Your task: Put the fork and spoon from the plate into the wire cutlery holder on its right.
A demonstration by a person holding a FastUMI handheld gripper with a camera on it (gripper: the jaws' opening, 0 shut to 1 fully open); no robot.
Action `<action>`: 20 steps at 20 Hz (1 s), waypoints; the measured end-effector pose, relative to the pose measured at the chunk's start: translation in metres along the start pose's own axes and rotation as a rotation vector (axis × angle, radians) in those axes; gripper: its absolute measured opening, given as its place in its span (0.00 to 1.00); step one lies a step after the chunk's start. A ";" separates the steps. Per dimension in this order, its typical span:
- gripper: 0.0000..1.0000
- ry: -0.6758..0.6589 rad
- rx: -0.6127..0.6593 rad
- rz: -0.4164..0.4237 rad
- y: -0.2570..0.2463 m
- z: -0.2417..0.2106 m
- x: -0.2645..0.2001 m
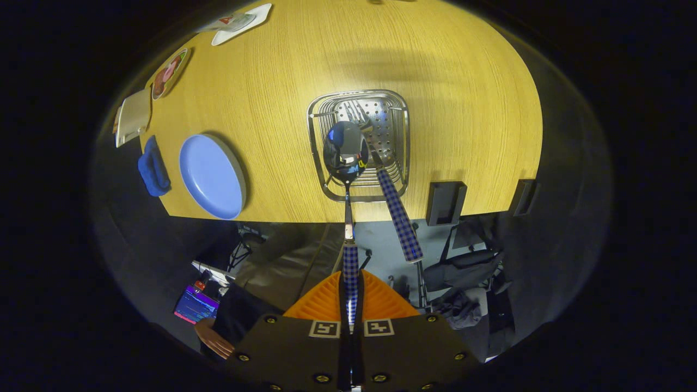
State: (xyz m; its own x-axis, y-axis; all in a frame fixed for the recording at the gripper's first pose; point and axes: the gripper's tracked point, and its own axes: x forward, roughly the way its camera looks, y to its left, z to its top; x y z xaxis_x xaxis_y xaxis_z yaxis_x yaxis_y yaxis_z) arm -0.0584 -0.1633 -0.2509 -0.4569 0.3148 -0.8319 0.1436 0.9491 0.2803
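- The gripper (350,305) has its two fingers clamped on the checked handle of the spoon (346,158), which hangs bowl-down over the wire holder (359,144); the bowl sits at or just inside the holder's mouth, though how deep cannot be told from this angle.
- The fork (389,185) already stands in the holder, tines down, with its checked handle leaning out over the near rim, just beside the spoon.
- The blue plate (211,175) lies bare on the table (463,109) to the holder's left, so the spoon looks like the last piece to place.
- Risk: the fingers pinch only a thin handle, so the spoon could swivel or slip if the grip eases too soon.
- Risk: letting go too high may make the bowl strike the rim and tip outward, off the near table edge.
- Risk: the spoon bowl could knock the leaning fork and lever it out.
- Risk: the light holder stands close to the table edge, so a sideways push could shift it.
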 end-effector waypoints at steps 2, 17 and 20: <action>0.02 0.005 0.008 0.005 0.003 0.007 0.004; 0.02 0.167 0.029 -0.060 -0.005 0.030 -0.003; 0.02 0.192 0.018 -0.094 -0.009 0.033 -0.002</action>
State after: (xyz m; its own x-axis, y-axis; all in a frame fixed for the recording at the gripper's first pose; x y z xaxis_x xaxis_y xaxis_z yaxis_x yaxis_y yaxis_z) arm -0.0298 -0.1722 -0.2671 -0.6280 0.2191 -0.7468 0.1077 0.9748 0.1954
